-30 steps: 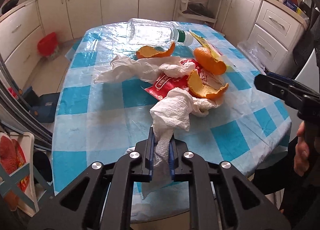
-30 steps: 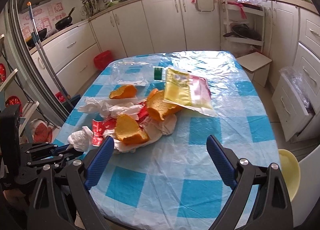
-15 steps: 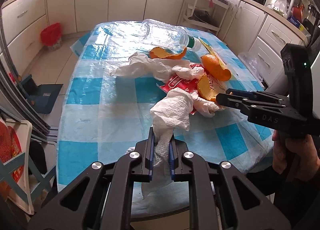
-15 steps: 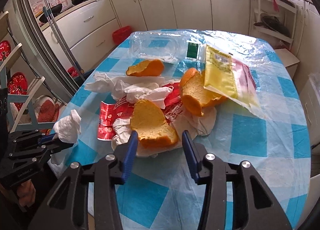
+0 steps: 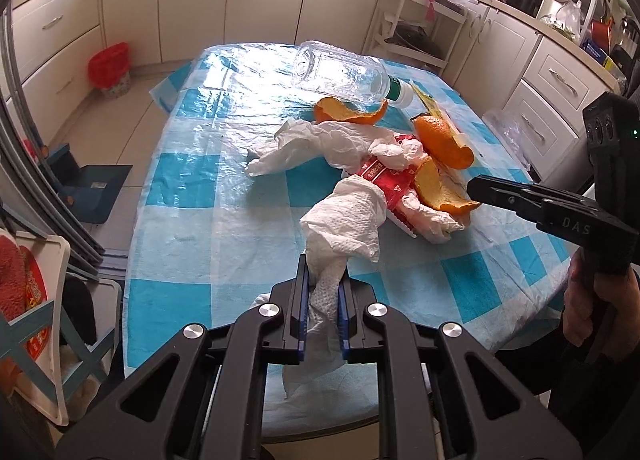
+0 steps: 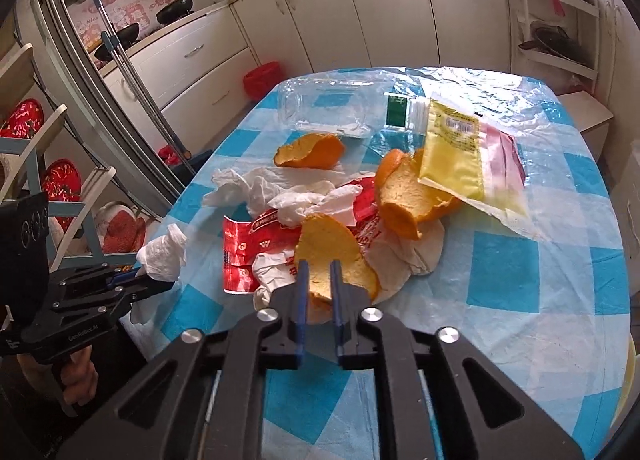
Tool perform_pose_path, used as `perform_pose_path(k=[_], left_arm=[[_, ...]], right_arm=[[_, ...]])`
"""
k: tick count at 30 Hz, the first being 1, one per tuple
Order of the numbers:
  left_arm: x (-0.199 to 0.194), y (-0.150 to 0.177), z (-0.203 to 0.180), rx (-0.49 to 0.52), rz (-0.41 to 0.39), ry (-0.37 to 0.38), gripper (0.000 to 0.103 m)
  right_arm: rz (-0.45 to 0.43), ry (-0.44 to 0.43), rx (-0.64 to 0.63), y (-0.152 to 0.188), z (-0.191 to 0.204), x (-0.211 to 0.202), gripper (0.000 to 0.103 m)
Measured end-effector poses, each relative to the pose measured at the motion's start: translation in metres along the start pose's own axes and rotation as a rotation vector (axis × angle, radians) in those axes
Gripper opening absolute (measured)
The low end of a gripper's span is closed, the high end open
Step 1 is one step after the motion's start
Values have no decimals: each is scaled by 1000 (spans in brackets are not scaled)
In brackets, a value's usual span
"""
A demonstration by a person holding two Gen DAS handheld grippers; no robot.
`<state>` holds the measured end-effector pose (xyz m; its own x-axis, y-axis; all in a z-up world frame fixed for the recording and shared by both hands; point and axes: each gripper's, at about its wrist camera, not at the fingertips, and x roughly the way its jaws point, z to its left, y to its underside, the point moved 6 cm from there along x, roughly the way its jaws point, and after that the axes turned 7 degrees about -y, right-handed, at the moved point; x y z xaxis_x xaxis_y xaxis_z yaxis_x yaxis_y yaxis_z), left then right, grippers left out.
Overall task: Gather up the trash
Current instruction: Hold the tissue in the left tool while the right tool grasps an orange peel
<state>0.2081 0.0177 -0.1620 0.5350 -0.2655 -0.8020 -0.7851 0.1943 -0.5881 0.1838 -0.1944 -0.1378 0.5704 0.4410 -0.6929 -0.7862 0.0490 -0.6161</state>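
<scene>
Kitchen table [image 5: 224,219]: bottle [image 5: 340,71] behind wrappers [image 6: 248,256].

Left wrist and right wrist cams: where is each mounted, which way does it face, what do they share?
Left wrist: on the left tongs, looking down along them across the table; they pinch a tissue. The right tongs and a hand show at right.
Right wrist: on the right tongs, closing around a peel. The left tongs show at lower left.
Shared: peel, tissue, bottle, wrapper.

Three orange peels [image 6: 332,256], one bottle [image 6: 324,109], two tongs [image 6: 319,292]
</scene>
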Motion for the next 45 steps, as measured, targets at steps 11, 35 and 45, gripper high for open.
perform_pose_path(k=[11,35,45], left_arm=[[-1,-1,-1,-1,-2,7,11],[-3,-2,0,-5,-3,10,11],[-16,-6,-13,-10,-35,32,11]], right_arm=[[106,76,-131,10,10,24,33],[236,31,-398,8,14,25,6],[31,-159,-186,-15,15,-27,4]])
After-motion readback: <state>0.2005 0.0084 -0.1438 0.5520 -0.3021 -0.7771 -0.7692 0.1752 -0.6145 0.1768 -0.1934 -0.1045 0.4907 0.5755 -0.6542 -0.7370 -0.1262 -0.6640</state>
